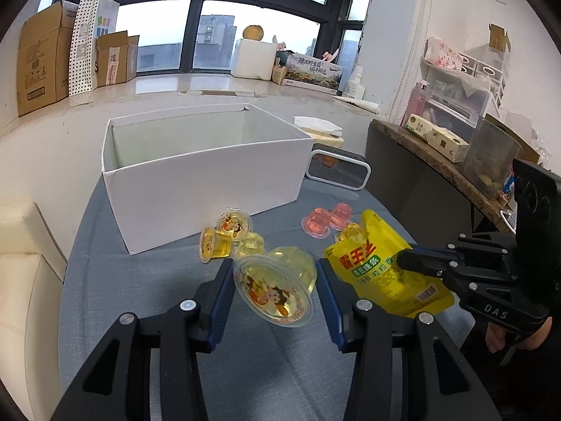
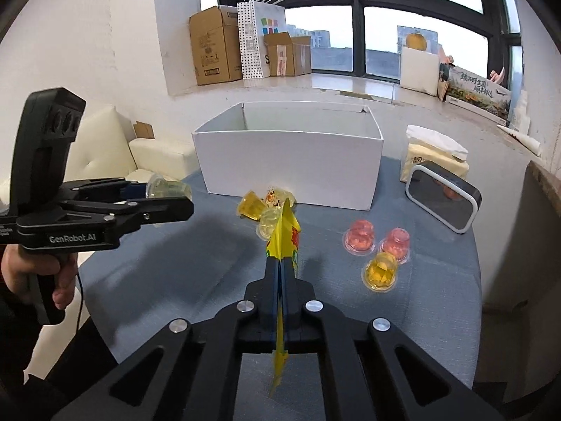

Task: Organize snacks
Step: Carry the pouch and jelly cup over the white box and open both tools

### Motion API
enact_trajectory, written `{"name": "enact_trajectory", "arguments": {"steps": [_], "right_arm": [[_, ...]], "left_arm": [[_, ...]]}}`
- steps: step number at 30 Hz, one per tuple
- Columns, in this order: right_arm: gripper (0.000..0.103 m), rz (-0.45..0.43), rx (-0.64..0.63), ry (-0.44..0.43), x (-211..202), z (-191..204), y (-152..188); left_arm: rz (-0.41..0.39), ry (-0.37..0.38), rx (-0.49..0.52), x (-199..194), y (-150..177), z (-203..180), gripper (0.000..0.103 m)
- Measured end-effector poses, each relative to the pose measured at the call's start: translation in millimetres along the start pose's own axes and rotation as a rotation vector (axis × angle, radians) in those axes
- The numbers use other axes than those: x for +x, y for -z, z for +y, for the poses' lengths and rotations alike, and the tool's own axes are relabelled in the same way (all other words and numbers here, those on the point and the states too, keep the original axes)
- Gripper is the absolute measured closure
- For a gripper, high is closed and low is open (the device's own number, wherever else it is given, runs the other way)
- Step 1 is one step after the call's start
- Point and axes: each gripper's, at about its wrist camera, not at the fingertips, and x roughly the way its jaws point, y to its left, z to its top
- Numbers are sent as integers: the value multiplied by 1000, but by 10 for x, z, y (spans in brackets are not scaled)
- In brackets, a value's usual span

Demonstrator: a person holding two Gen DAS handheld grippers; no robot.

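Left claw (image 1: 275,280): clamped on a yellow jelly cup (image 1: 277,286), held above the worktop (image 1: 140,280).
Right claw (image 2: 280,266): closed tight on a yellow snack pouch (image 1: 382,263), lifted clear of the cloth.
White box (image 1: 196,175): open-topped, at the far edge.
Three yellow jelly cups (image 1: 228,236): loose against the box's near wall, between claws and box.
Two pink cups (image 2: 377,242), one orange cup (image 2: 380,272): grouped toward the right edge.
Clock (image 2: 443,200), tissue pack (image 2: 433,151): far right corner.
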Motion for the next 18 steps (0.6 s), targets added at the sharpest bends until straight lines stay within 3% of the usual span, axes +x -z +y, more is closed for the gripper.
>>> {"name": "enact_trajectory", "arguments": {"steps": [10, 18], "right_arm": [[103, -62, -15, -11, -183, 18, -261], [103, -152, -48, -14, -139, -100, -1016]], "left_arm": [[-42, -3, 39, -110, -280, -67, 52], [-114, -46, 69, -120, -952, 124, 52]]}}
